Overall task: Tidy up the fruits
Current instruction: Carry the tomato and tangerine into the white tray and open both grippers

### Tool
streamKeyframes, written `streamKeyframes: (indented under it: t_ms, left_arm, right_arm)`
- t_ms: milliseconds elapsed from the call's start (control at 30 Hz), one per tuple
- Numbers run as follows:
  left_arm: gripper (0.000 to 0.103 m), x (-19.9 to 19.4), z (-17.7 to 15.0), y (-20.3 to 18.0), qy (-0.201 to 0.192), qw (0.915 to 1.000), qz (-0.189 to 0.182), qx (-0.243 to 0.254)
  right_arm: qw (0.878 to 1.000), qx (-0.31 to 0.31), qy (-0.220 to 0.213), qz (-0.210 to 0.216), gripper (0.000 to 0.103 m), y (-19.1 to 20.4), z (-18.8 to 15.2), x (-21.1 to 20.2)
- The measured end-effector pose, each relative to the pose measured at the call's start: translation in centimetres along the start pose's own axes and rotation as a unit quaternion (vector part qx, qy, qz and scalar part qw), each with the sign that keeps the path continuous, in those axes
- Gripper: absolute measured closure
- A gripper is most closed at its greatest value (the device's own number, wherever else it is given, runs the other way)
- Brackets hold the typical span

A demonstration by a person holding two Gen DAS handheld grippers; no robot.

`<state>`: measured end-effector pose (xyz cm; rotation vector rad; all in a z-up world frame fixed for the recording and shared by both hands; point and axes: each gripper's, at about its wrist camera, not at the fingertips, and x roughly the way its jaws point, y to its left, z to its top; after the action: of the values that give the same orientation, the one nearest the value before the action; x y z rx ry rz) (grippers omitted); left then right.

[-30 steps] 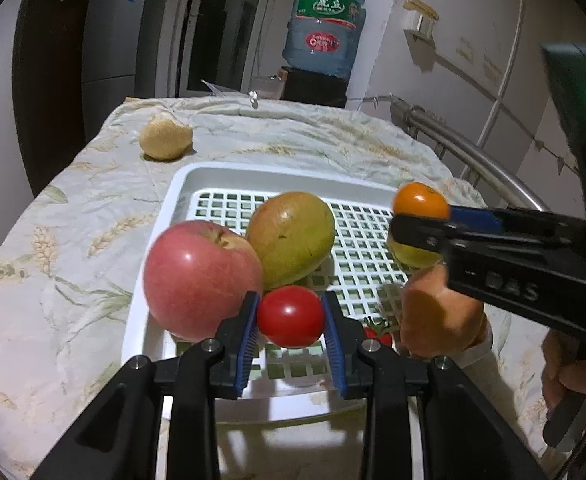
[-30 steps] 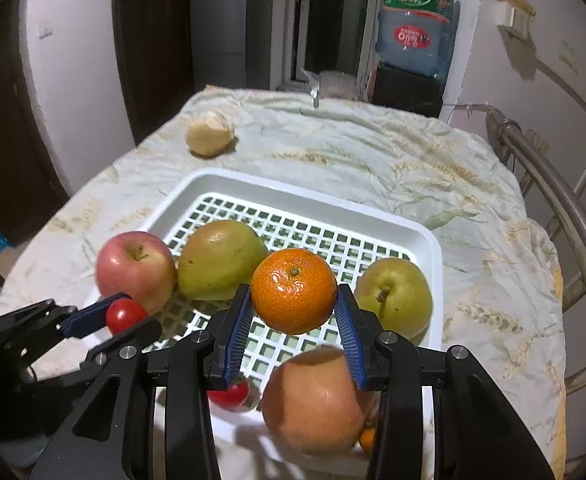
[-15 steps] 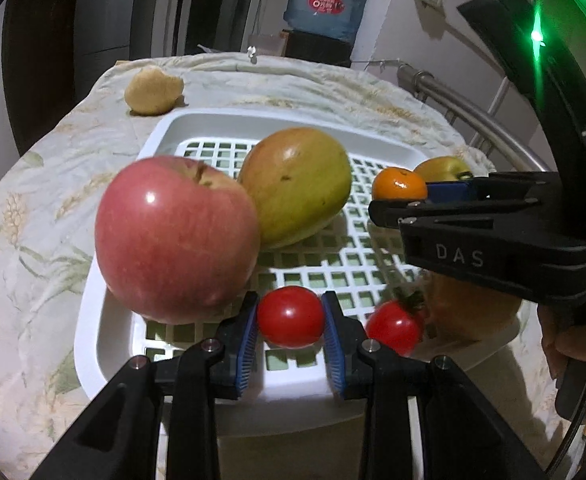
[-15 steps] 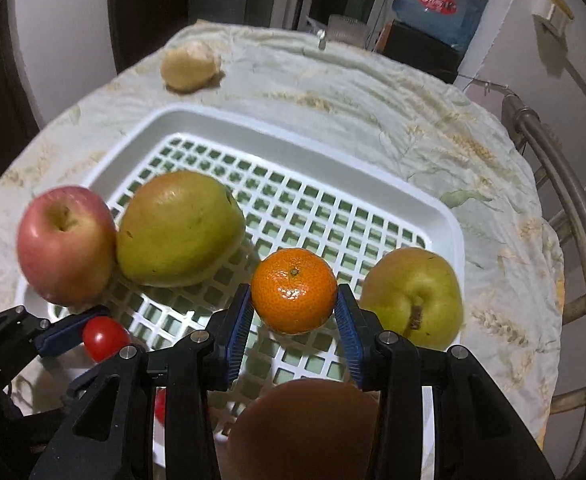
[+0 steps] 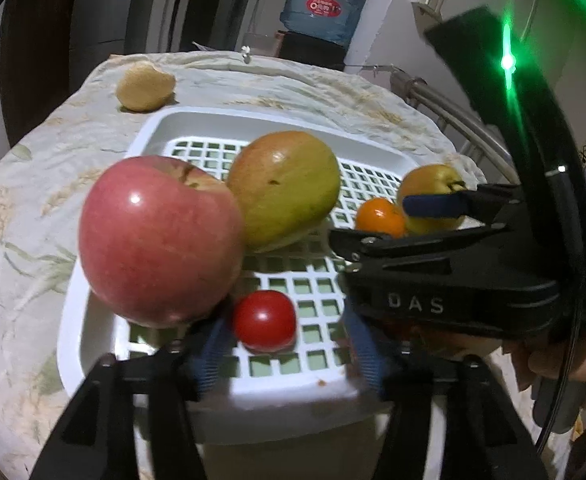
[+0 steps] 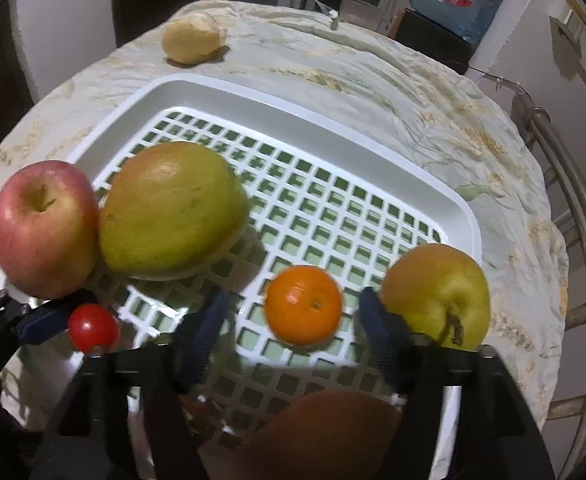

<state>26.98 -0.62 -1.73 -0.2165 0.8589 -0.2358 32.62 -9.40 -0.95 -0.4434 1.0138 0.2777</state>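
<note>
Inside the tray (image 6: 467,216): tomato (image 5: 263,320), orange (image 6: 303,305) between both grippers' spread fingers

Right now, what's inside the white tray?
In the white tray: a red apple, a mango, a tomato, an orange and a pear. The right gripper partly hides another fruit nearest the camera.

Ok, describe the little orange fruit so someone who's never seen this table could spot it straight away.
Start at the white slotted tray on the cloth-covered table. Near its right front corner sits a yellow-green pear; the mandarin lies on the grid just left of it, between the right gripper's open jaws. It is the tray's only orange fruit, and smaller than the pear.
</note>
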Motion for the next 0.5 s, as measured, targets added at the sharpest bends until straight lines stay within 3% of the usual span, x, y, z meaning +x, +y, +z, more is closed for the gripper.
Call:
streamKeyframes:
  t_ms: [67,300,500]
  left_arm:
    - [0.034,-0.3,-0.1,-0.1,0.0,1.0,-0.003,-0.002]
    - [0.004,-3.4,-0.4,-0.8,-0.029,0.9992,-0.029,-0.005]
    - [0.0,-6.8,-0.5,-1.4,-0.054,0.998,-0.032,0.004]
  right_arm:
    - [1.0,-0.002,-0.013,-0.004,0.027,0.1,-0.2,-0.7]
    - [0.999,-0.001,-0.054,0.0,0.02,-0.7,-0.9,-4.2]
    - [0.994,0.029,-0.104,0.002,0.01,-1.7,-2.2,-8.4]
